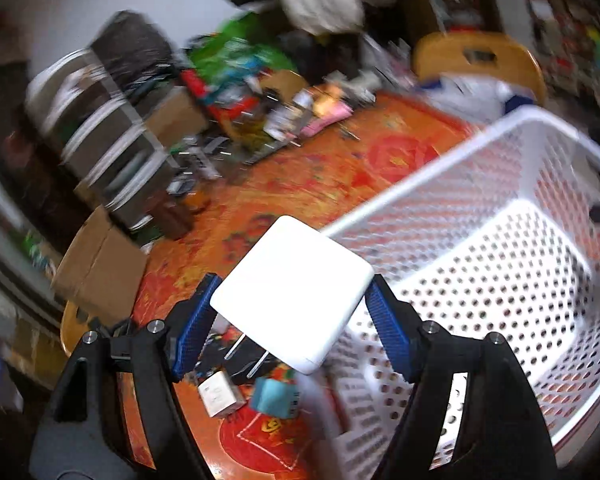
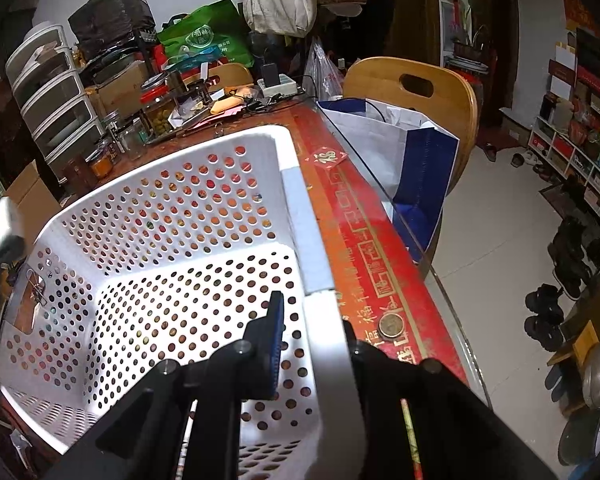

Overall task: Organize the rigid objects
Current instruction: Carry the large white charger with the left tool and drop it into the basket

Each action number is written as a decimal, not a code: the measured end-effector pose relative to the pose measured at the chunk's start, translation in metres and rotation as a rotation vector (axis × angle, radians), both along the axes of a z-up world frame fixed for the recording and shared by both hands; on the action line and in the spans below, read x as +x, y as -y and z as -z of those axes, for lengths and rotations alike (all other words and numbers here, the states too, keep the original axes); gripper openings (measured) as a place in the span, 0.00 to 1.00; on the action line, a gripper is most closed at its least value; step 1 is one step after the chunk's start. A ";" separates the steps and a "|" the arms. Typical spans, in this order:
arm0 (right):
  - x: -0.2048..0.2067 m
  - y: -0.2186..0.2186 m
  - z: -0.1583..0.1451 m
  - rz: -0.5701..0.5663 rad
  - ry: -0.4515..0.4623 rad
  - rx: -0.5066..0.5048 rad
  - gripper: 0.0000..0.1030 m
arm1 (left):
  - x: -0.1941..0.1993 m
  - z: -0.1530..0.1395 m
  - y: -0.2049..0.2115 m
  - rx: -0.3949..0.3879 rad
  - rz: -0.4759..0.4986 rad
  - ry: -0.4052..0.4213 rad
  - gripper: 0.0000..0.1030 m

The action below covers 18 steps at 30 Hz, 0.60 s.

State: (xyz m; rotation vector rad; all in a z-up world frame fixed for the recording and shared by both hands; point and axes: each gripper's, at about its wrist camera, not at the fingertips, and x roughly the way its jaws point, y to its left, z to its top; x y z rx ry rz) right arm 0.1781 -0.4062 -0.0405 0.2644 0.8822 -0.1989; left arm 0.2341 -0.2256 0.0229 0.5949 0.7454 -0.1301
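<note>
white charger [image 1: 292,292] between blue pads [image 1: 192,332]

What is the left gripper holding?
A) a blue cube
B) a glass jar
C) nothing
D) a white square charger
D: the left gripper has its blue jaws pressed on both sides of a white square charger, held up beside the basket.

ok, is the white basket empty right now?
Empty as far as shown: the basket has a bare perforated floor in the right wrist view. The white charger is between the left fingers, outside the rim.
</note>
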 end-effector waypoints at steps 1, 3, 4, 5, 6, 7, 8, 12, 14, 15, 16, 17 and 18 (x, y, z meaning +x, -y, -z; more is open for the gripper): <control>0.000 0.000 0.000 0.000 0.000 0.002 0.13 | 0.004 0.006 0.012 0.023 0.021 -0.039 0.70; 0.000 0.001 0.000 -0.001 0.000 0.008 0.13 | 0.014 0.023 0.035 0.067 0.074 -0.149 0.70; -0.001 0.001 0.001 -0.001 -0.001 0.012 0.13 | 0.017 0.031 0.045 0.093 0.100 -0.202 0.70; 0.000 0.002 0.001 -0.001 -0.004 0.015 0.13 | 0.018 0.040 0.055 0.132 0.125 -0.243 0.70; 0.000 0.002 0.001 -0.001 -0.005 0.018 0.13 | 0.018 0.050 0.065 0.178 0.145 -0.270 0.70; 0.000 0.002 0.001 0.000 -0.007 0.019 0.13 | 0.019 0.058 0.073 0.222 0.157 -0.294 0.70; 0.000 0.002 0.001 0.000 -0.009 0.019 0.13 | 0.021 0.065 0.078 0.250 0.163 -0.315 0.70; 0.000 0.002 0.001 -0.002 -0.014 0.017 0.13 | 0.028 0.090 0.093 0.309 0.171 -0.437 0.70; 0.000 0.002 0.001 -0.002 -0.015 0.019 0.13 | 0.030 0.097 0.098 0.330 0.183 -0.470 0.76; -0.001 0.002 0.001 -0.003 -0.014 0.020 0.13 | 0.031 0.100 0.100 0.346 0.184 -0.471 0.80; -0.001 0.002 0.001 -0.004 -0.015 0.022 0.13 | 0.031 0.101 0.100 0.356 0.180 -0.459 0.85; -0.001 0.002 0.001 -0.004 -0.016 0.023 0.13 | 0.031 0.099 0.101 0.358 0.176 -0.441 0.89; -0.001 0.002 0.001 -0.004 -0.017 0.024 0.13 | 0.032 0.095 0.100 0.355 0.173 -0.417 0.90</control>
